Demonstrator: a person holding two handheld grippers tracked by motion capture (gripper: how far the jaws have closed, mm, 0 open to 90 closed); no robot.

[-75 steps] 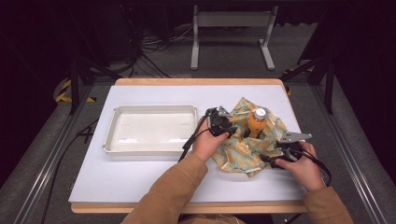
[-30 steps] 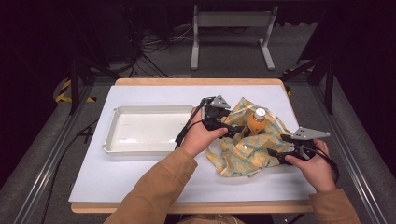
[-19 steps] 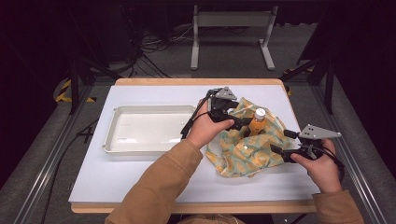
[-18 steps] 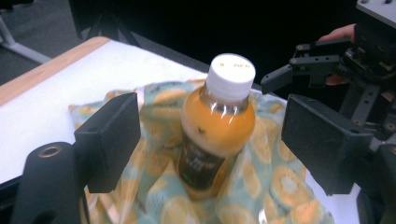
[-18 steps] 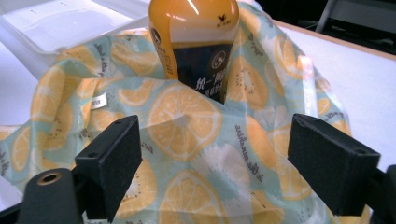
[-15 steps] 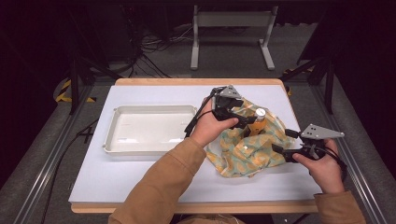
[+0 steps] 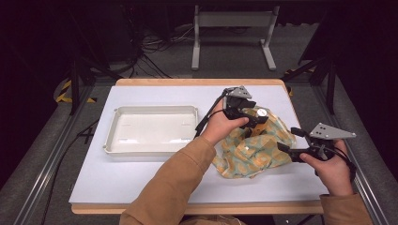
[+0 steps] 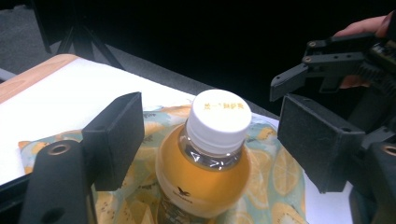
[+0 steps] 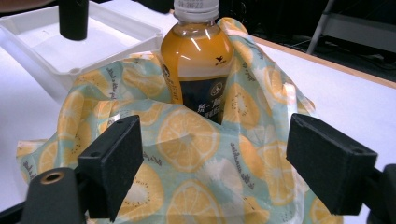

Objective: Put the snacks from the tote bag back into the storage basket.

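An orange drink bottle [image 7: 259, 117] with a white cap stands upright on a lemon-print cloth [image 7: 248, 154] at the table's right. My left gripper [image 7: 255, 121] is open and straddles the bottle's neck [image 8: 205, 172]. Its jaws have just been closing a little, and a gap shows between each pad and the bottle. My right gripper [image 7: 282, 148] is open at the cloth's right edge. In the right gripper view its jaws [image 9: 212, 163] stand wide, with bunched cloth [image 9: 196, 186] low between them and the bottle [image 9: 196, 60] beyond.
A white tray [image 7: 112, 140] with nothing in it lies left of the cloth, its rim [image 9: 154, 32] close behind the bottle. The white table mat [image 7: 141, 178] ends at a wooden edge. Dark stands and cables fill the floor beyond.
My left gripper has moved right, from the cloth's left side to around the bottle's top. The right gripper has drifted right and up a little. The cloth is bunched closer to the bottle.
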